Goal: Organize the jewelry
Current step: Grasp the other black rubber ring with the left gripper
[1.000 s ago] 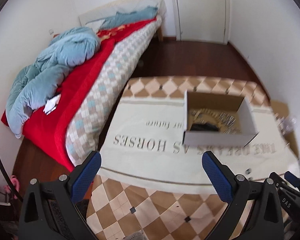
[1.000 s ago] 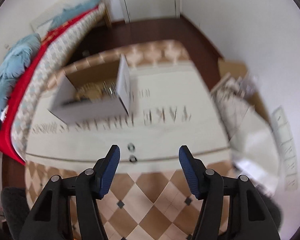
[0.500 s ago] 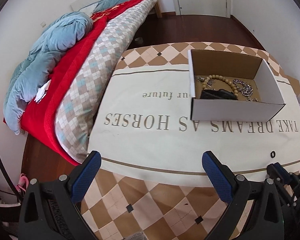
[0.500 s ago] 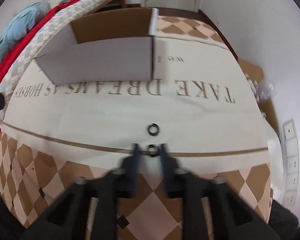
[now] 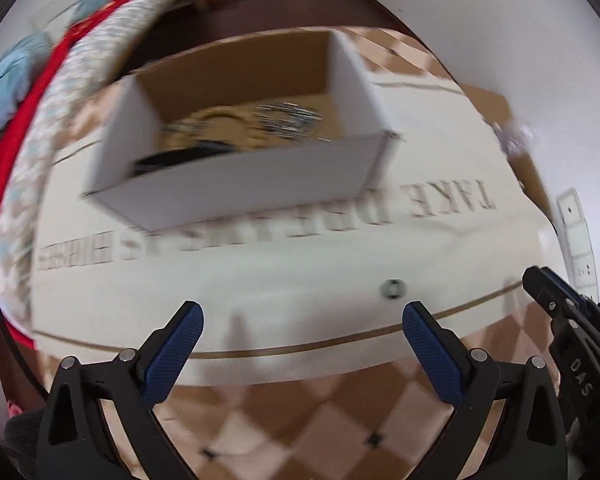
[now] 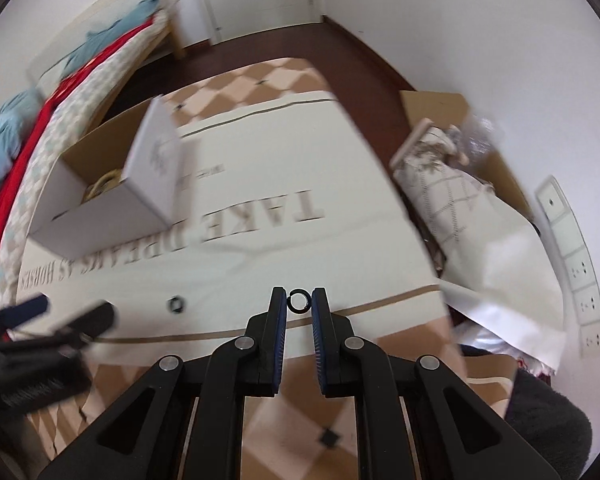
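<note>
My right gripper is shut on a small black ring, held at its fingertips above the cream cloth. A second black ring lies on the cloth to its left; it also shows in the left wrist view. A white cardboard box holds a bead bracelet, silver chains and a dark item; it also shows in the right wrist view. My left gripper is open and empty, low over the cloth in front of the box.
The cream cloth with printed letters covers a checkered table. A bed with a red cover stands at the left. A cardboard box with fabric and plastic sits at the right by the wall.
My right gripper closed on one of the two rings and lifted it. My left gripper moved right and closer to the box.
</note>
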{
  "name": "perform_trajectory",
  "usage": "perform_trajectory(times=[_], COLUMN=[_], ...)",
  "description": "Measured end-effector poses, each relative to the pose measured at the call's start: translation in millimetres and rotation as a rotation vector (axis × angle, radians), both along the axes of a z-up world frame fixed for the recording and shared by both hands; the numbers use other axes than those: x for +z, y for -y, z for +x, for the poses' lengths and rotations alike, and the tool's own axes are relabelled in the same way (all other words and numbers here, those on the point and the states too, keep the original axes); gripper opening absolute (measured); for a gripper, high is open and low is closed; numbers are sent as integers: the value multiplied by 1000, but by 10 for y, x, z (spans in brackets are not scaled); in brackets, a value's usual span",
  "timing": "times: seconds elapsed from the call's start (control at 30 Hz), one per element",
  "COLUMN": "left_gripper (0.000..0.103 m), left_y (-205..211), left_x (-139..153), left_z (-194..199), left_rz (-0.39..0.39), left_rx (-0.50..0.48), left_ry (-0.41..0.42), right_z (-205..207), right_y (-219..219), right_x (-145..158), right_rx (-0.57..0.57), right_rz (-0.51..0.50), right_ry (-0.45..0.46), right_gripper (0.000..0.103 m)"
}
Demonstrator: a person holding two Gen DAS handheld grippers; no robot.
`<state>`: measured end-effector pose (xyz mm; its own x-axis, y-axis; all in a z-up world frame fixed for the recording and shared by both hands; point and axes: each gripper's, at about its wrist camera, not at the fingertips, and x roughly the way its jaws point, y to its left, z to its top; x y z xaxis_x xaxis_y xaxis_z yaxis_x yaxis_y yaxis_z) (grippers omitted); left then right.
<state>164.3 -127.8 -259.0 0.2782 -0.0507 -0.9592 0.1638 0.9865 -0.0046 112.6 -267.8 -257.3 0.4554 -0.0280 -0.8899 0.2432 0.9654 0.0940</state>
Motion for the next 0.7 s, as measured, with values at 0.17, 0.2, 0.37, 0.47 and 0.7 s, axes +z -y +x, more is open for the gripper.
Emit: perform_trajectory(times=[0.17,0.2,0.37,0.47,0.7], left_gripper=[84,84,59,47,10], left_y=[278,301,420,470,455], left_x=[-121,-149,-228,-227,-209], left_z=[43,48,80,75,82], left_rz=[-7,-8,-4,-5,-32], left_rx=[-40,-43,-61,-69,-75], left_ry=[-18,-23,-26,-11,1], right_z=[-43,-54,-36,-40,-48], right_y=[249,277,330,363,363], right_x=[34,43,45,55,75], right_rx=[-50,-54,-57,-63,-65], right_rz=[21,23,22,22,28], right_ry=[11,12,16,22,29], right_gripper=[13,13,13,13,13])
